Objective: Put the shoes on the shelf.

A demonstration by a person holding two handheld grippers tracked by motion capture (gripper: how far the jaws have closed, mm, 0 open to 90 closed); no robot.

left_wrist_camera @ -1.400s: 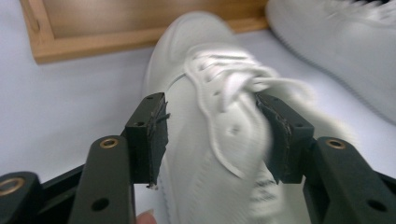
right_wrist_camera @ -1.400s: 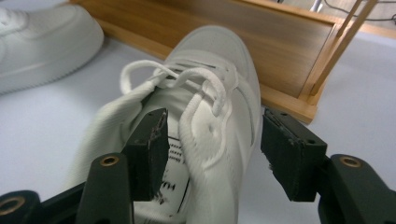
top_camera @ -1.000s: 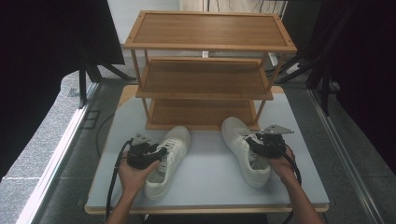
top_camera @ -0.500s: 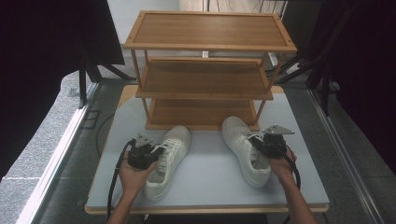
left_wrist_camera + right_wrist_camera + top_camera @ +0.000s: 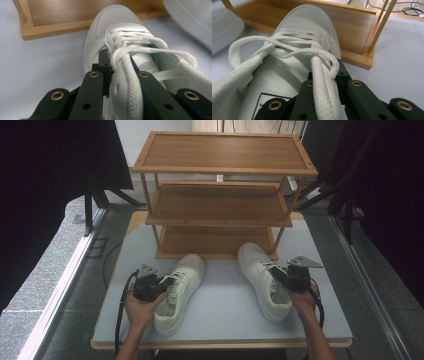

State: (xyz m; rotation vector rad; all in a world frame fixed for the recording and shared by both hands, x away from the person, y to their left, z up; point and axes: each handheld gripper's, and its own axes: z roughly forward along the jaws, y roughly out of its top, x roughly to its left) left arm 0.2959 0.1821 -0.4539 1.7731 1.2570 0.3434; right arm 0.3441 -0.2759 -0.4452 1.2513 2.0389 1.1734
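From the high view, you have a pale surface (image 5: pixel 225 315) in front of you with a three-tier wooden shoe rack (image 5: pixel 220 195) standing at its far side. Two white sneakers lie on the surface just in front of the rack's bottom shelf, toes pointing toward it. The left sneaker (image 5: pixel 181 290) sits angled, its heel toward your left hand (image 5: pixel 142 307); the right sneaker (image 5: pixel 262 280) angles the other way, its heel toward your right hand (image 5: pixel 302 302). Your left tongs (image 5: pixel 162 285) meet the left sneaker at its collar, and your right tongs (image 5: pixel 277 275) meet the right sneaker at its collar. The two shoes lie well apart, with bare surface between them.

In the left gripper view, your left tongs (image 5: pixel 120 72) are clamped on the padded side wall of the left sneaker (image 5: pixel 117 37): one jaw sits outside the shoe, the other inside its opening, with the collar pinched between them. The laces (image 5: pixel 140 47) loop loosely over the tongue. The rack's bottom edge (image 5: pixel 75 17) lies just beyond the toe.

In the right gripper view, your right tongs (image 5: pixel 325 75) are closed narrowly on the collar edge of the right sneaker (image 5: pixel 304 27), the padded rim held between the jaws. The rack's bottom shelf (image 5: pixel 352 27) stands just beyond the toe.
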